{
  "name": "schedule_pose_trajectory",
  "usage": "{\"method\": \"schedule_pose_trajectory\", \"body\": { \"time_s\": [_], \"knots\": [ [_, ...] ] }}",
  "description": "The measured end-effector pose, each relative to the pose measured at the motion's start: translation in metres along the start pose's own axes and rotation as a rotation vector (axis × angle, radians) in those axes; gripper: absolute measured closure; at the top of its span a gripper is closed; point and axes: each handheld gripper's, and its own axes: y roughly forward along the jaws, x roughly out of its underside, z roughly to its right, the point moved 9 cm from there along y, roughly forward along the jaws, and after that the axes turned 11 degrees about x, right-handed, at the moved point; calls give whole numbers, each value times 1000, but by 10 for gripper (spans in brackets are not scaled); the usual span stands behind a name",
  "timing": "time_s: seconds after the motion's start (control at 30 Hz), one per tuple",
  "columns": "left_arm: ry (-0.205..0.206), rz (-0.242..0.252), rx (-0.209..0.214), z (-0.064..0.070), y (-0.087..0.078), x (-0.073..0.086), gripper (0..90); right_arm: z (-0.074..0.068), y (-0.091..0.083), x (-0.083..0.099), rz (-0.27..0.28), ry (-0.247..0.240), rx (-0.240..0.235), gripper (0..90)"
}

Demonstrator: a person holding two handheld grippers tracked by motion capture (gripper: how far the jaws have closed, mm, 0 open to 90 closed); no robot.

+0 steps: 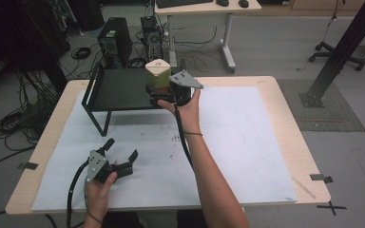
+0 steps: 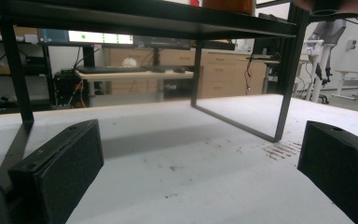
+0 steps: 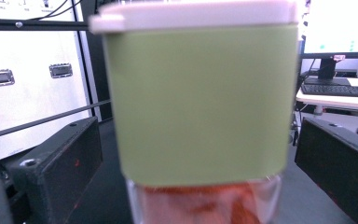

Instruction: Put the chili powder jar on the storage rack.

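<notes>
In the high view we see a light wooden table [image 1: 285,118] covered by a white sheet [image 1: 237,142], with a low black metal shelf [image 1: 119,90] standing at its far left part; on the right end of that shelf stands a jar with a green band and a white lid [image 1: 158,72], and the right gripper [image 1: 164,97], held in the right hand [image 1: 187,107], sits around the jar's lower part; the left gripper [image 1: 121,149], in the left hand [image 1: 97,187], lies near the table's near left edge with its jaws spread and nothing between them. In the left gripper view we look along the sheet under the black shelf [image 2: 144,18]; the two black jaws stand wide apart, released, over bare sheet marked with small brown specks [image 2: 282,150]. In the right gripper view the jar [image 3: 198,102] stands between the jaws, its clear lower body showing reddish-orange contents; a visible gap remains at each side, so we judge the jaws spread and not yet pressing it.
</notes>
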Motion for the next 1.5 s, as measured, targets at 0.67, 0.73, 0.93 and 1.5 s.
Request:
{"method": "schedule_pose_trajectory", "body": {
  "time_s": [0.67, 0.73, 0.93, 1.5],
  "knots": [
    [-1, -2, -4, 0, 0, 0, 3, 48, -96, -3, 68, -3, 110, 7],
    [-3, -1, -4, 0, 0, 0, 3, 56, -106, 1, 73, 4, 125, 7],
    [-3, -2, -4, 0, 0, 0, 4, 76, -130, 21, 68, 9, 162, 5],
    [-3, -1, -6, -1, 0, 0, 4, 111, -171, 97, 15, 41, 236, 4]
  ]
}}
